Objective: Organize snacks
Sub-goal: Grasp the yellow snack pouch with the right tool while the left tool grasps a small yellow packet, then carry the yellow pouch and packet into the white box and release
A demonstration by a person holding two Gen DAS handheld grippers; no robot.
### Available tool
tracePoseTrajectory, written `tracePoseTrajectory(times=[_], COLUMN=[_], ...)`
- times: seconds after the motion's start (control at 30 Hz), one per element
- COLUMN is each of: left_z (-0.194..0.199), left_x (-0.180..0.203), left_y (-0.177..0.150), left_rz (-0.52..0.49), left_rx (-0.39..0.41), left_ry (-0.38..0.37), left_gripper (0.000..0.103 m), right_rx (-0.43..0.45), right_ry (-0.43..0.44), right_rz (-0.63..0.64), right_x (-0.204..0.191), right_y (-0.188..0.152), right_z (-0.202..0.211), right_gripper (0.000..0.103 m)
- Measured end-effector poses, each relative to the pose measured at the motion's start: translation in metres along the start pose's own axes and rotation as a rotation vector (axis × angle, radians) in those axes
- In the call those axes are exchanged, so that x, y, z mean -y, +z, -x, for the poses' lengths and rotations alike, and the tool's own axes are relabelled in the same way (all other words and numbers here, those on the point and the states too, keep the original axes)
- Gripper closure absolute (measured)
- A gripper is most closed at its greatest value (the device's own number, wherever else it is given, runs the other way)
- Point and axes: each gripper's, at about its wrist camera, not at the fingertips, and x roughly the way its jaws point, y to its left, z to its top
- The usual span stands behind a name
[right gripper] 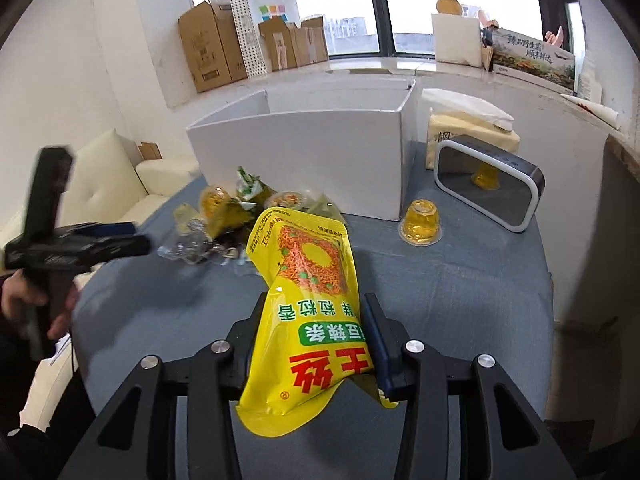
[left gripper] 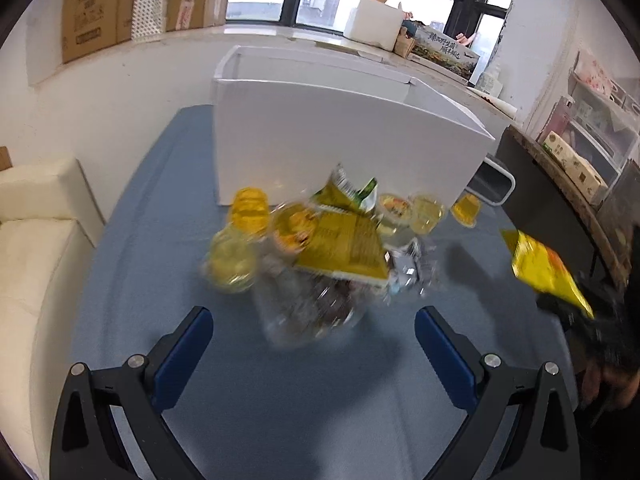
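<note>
My right gripper is shut on a yellow snack bag and holds it above the blue table; the bag also shows at the right of the left wrist view. My left gripper is open and empty, just short of a pile of snacks: yellow jelly cups, an olive-yellow packet and clear wrappers. The pile also shows in the right wrist view. A white open box stands behind the pile, also in the right wrist view. My left gripper shows at the left there.
A lone jelly cup sits by the box's right corner. A grey mirror-faced clock and a tissue pack stand to the right. A cream sofa lies left of the table. Cardboard boxes line the windowsill.
</note>
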Motion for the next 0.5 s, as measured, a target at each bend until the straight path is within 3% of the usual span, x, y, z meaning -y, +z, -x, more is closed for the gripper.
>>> tracePoseTrajectory(times=[0.2, 0.27, 0.3, 0.37, 0.43, 0.5], left_z=[-0.056, -0.069, -0.075, -0.081, -0.080, -0.074], left_x=[0.034, 0.037, 0.036, 0.034, 0.031, 0.028], left_y=[0.029, 0.033, 0.034, 0.037, 0.038, 0.037], left_rz=[-0.086, -0.091, -0.081, -0.078, -0.066, -0.046], left_rx=[-0.066, -0.075, -0.084, -0.081, -0.068, -0.053], left_ry=[0.049, 0.051, 0.041, 0.048, 0.030, 0.010], left_gripper=[0.001, 0.008, 0.021, 0.027, 0.052, 0.069], right_rx=[0.008, 0.014, 0.018, 0.024, 0.019, 0.007], right_ry=[0.020, 0.032, 0.039, 0.029, 0.025, 0.019], right_rz=[0.005, -0.010, -0.019, -0.022, -0.022, -0.026], right_x=[-0.013, -0.012, -0.012, -0.011, -0.009, -0.007], right_y=[-0.008, -0.010, -0.011, -0.013, -0.016, -0.018], right_z=[0.007, 0.011, 0.013, 0.017, 0.017, 0.014], right_gripper=[0.056, 0.058, 0.058, 0.058, 0.058, 0.060])
